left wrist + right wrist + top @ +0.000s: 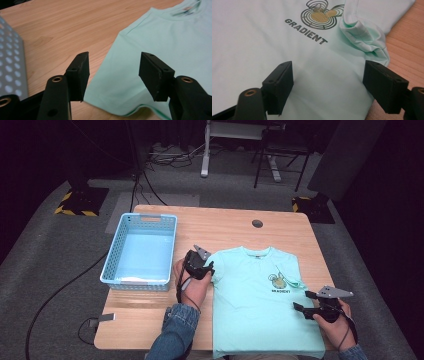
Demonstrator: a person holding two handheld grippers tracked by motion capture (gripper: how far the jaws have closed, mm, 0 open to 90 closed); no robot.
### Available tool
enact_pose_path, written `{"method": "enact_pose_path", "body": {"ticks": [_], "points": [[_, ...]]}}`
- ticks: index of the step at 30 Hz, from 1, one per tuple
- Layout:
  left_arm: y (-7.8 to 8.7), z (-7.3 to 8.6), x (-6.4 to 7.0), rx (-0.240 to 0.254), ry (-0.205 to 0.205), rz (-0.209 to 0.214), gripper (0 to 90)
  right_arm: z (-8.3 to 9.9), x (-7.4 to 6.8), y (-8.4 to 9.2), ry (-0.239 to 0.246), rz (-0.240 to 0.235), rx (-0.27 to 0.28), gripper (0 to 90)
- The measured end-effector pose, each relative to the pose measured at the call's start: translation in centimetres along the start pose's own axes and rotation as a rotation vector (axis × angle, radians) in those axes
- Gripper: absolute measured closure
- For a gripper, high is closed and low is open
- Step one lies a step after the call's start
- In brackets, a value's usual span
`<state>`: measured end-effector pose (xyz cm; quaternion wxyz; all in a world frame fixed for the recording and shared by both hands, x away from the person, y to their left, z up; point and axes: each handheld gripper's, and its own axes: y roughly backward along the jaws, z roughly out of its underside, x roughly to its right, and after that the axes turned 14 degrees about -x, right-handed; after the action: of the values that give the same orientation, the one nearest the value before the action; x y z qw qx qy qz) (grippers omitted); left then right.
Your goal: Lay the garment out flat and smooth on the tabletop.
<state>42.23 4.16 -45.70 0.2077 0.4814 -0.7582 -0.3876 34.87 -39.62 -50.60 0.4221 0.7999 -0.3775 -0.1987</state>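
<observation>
A mint-green T-shirt [255, 305] lies flat, front up, on the wooden table [225, 227], its hem at the near edge. Its chest print [319, 15] reads "GRADIENT". My left gripper [210, 268] is open at the shirt's left sleeve; in the left gripper view it [115, 67] straddles the sleeve [120, 82], one jaw over bare wood, the other over cloth. My right gripper [301, 301] is open over the shirt's right side. In the right gripper view it [328, 75] hovers over the cloth below the print, and the right sleeve [362, 32] lies folded and bunched onto the body.
A light-blue perforated basket [112, 279] stands empty at the table's left, close to my left hand; its wall [10, 70] shows beside the left jaw. A round cable hole [257, 223] sits near the far edge. Chairs and desk legs stand on the floor beyond.
</observation>
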Motion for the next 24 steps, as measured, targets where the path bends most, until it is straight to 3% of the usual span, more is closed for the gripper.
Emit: {"method": "enact_pose_path", "body": {"ticks": [5,12,16,18,19,24], "points": [[0.2,-0.2,0.8,0.024,-0.024,0.042,39.6,0.0,0.0,0.0,0.000,0.000,0.000,24.4],[0.2,0.0,0.6,0.027,-0.019,0.043,39.3,0.0,0.0,0.0,0.000,0.000,0.000,24.4],[-0.5,0.4,0.2,0.002,-0.011,0.039,39.3,0.0,0.0,0.0,0.000,0.000,0.000,24.4],[-0.9,0.7,0.2,-0.022,-0.020,0.037,39.3,0.0,0.0,0.0,0.000,0.000,0.000,24.4],[-1.2,1.1,0.3,-0.056,-0.033,0.030,39.3,0.0,0.0,0.0,0.000,0.000,0.000,24.4],[-1.5,2.1,0.6,-0.110,-0.060,-0.005,39.9,0.0,0.0,0.0,0.000,0.000,0.000,24.4]]}}
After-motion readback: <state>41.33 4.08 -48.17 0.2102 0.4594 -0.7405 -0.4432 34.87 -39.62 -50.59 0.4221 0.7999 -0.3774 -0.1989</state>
